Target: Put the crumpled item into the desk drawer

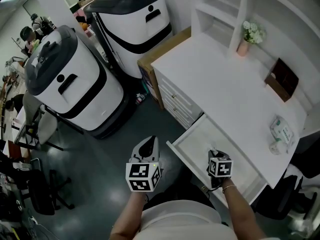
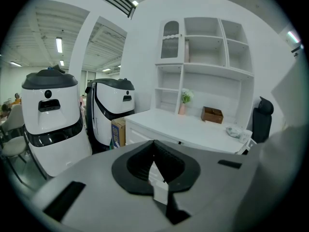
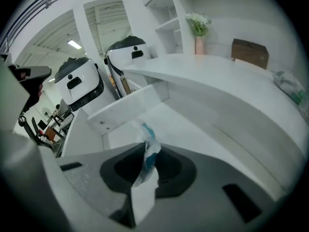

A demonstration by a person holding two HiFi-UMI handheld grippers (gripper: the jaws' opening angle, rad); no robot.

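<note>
The white desk's drawer point(image 1: 186, 135) stands pulled out toward me. My right gripper point(image 1: 214, 155) hangs over its near end, shut on the crumpled item. In the right gripper view that item point(image 3: 148, 149) is a white and blue crumpled wrapper, pinched between the jaws of the right gripper point(image 3: 146, 159) and sticking up past their tips, with the drawer's bare white inside point(image 3: 193, 129) just beyond. My left gripper point(image 1: 149, 145) is held over the dark floor, left of the drawer. Its jaws in the left gripper view point(image 2: 154, 151) meet with nothing between them.
Two big white and black machines point(image 1: 70, 81) point(image 1: 132, 19) stand on the floor left of the desk. The desktop point(image 1: 225, 79) carries a flower vase point(image 1: 245, 41), a brown box point(image 1: 281, 79) and a packet point(image 1: 281, 131). A dark chair point(image 1: 287, 194) stands at the right.
</note>
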